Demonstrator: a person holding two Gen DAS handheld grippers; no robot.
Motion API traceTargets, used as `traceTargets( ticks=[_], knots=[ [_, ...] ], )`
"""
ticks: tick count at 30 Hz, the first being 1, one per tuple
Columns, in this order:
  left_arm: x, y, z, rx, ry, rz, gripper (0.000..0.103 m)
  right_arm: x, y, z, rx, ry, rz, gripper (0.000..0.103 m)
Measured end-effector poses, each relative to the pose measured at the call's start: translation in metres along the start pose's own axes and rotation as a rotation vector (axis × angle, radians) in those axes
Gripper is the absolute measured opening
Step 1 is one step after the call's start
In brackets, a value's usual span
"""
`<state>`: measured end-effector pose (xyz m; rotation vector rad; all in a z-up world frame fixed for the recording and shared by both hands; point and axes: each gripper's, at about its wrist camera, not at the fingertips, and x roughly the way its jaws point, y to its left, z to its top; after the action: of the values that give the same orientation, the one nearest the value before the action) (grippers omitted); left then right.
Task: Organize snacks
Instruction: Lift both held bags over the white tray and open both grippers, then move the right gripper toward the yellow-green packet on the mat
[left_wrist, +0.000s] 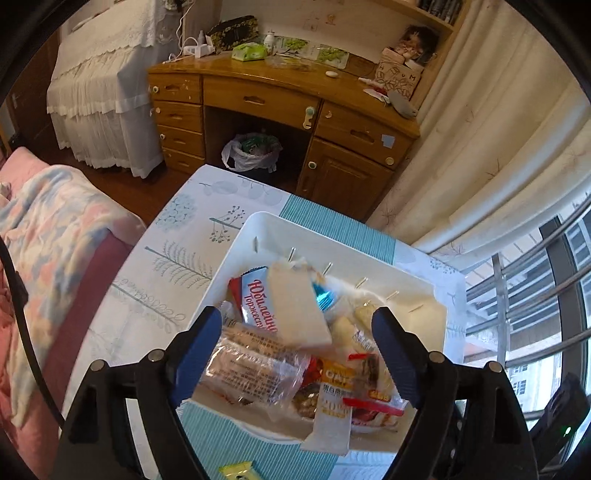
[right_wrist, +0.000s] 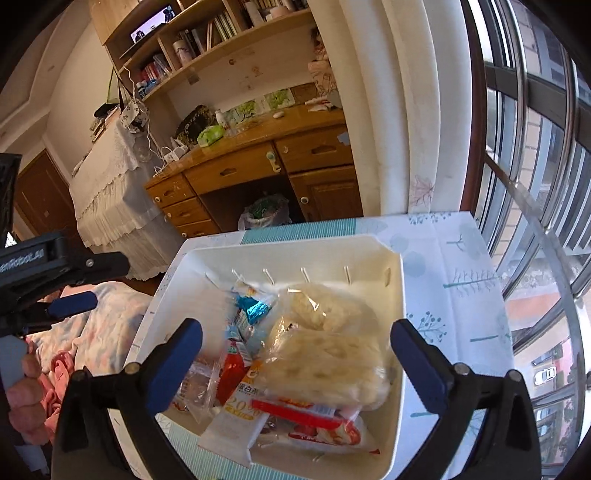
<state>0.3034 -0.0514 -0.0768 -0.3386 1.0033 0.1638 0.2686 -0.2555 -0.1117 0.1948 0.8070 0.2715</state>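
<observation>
Left wrist | both jaws wide, empty | snacks fill white bin | desk behind

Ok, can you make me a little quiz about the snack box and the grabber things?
1. True or false: the left gripper is squeezing a snack.
2. Where do most snacks lie? A) on the wooden desk B) in the white bin C) on the bed
3. Fill in: one small snack still lies outside the bin on the table, the ______ packet.

Key:
1. False. Its jaws stand apart above the pile, holding nothing. The right gripper is open too.
2. B
3. yellow
</observation>
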Motion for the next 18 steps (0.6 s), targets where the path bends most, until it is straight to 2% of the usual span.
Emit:
traceTargets(
  ticks=[9, 18],
  knots=[
    [-0.051, 0.024, -0.027, 0.017, -0.006, 0.061, 0.087, -0.033, 0.029, -0.001, -0.091, -0.007, 0.054, 0.102],
    [-0.091, 0.076, -0.070, -0.018, 0.015, 0.093, 0.087, -0.054, 0.072, -0.034, -0.197, 0.009, 0.100, 0.102]
  ],
)
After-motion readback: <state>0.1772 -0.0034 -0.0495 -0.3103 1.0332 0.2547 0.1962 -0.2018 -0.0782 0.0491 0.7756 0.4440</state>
